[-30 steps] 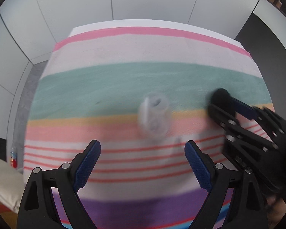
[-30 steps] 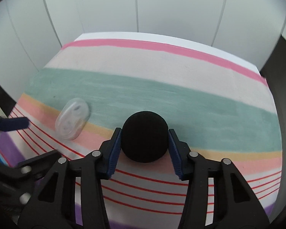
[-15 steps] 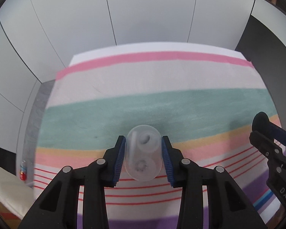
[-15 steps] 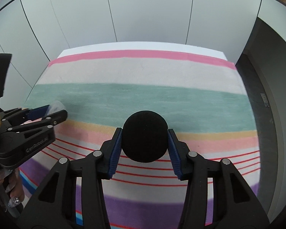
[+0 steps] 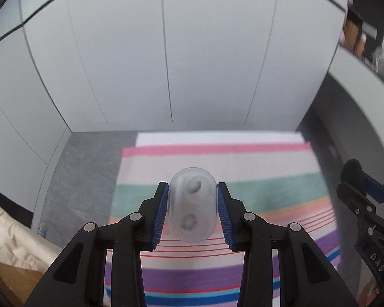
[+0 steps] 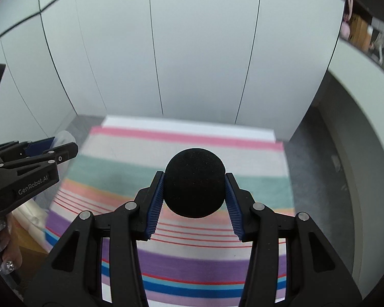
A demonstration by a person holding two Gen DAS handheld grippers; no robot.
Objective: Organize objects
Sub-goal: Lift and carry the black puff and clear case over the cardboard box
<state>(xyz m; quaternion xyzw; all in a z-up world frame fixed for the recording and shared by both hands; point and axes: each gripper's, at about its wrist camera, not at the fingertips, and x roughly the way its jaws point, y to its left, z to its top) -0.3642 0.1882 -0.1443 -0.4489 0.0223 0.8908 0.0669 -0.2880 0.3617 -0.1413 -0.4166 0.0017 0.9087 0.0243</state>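
My left gripper is shut on a clear oval plastic case with two small pieces inside, held well above the striped cloth. My right gripper is shut on a black foam ball, also lifted high over the striped cloth. The right gripper with the black ball shows at the right edge of the left wrist view. The left gripper shows at the left edge of the right wrist view, with the clear case partly hidden behind its fingers.
The striped cloth covers a table standing against white wall panels. Grey floor lies to the left and grey floor to the right. A cream sheet and a cardboard box sit low at left.
My left gripper closed on the clear case that lay on the cloth and lifted it. Both grippers rose and drew back, so the table now looks farther below.
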